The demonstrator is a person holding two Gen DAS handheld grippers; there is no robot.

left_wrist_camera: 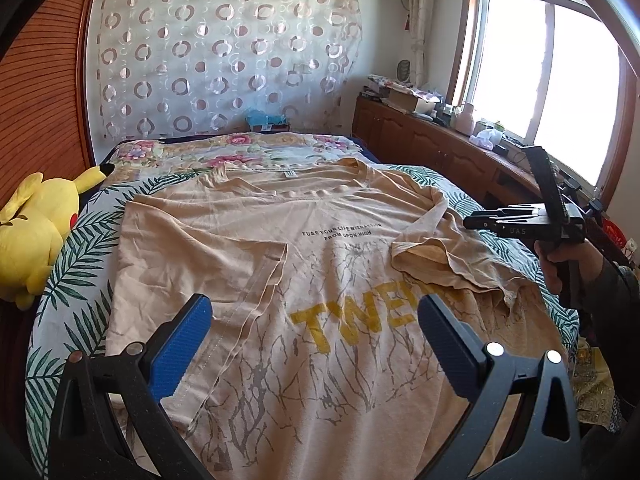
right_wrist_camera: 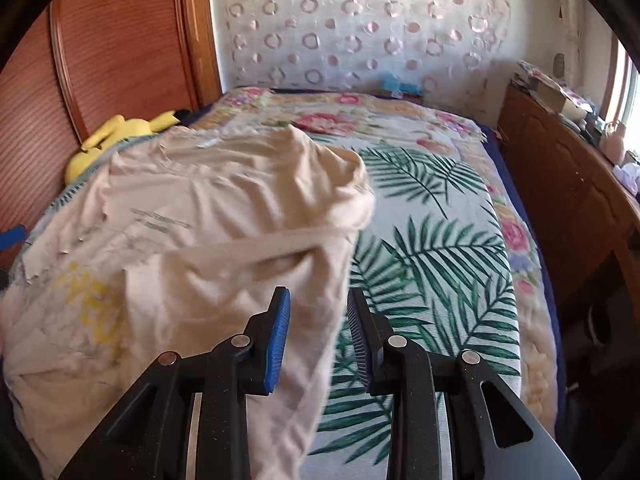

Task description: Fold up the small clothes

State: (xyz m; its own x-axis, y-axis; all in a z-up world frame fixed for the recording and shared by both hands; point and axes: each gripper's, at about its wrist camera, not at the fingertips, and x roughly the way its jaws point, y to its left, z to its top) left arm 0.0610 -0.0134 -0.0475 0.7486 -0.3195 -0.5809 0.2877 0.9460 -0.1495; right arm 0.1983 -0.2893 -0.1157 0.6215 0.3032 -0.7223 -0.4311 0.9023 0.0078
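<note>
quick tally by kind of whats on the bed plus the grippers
t-shirt: 1
yellow plush toy: 1
leaf-print blanket: 1
floral quilt: 1
grippers: 2, the left gripper and the right gripper
total: 6

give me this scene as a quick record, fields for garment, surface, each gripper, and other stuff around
garment: beige t-shirt spread on the bed, yellow lettering, both sleeves folded inward over the body
surface: leaf-print blanket over a floral quilt
left gripper: open, above the shirt's lower part, holding nothing
right gripper: open, shirt edge between the pads but not pinched
other: yellow plush toy by the wooden headboard; cluttered cabinet under the window
</note>
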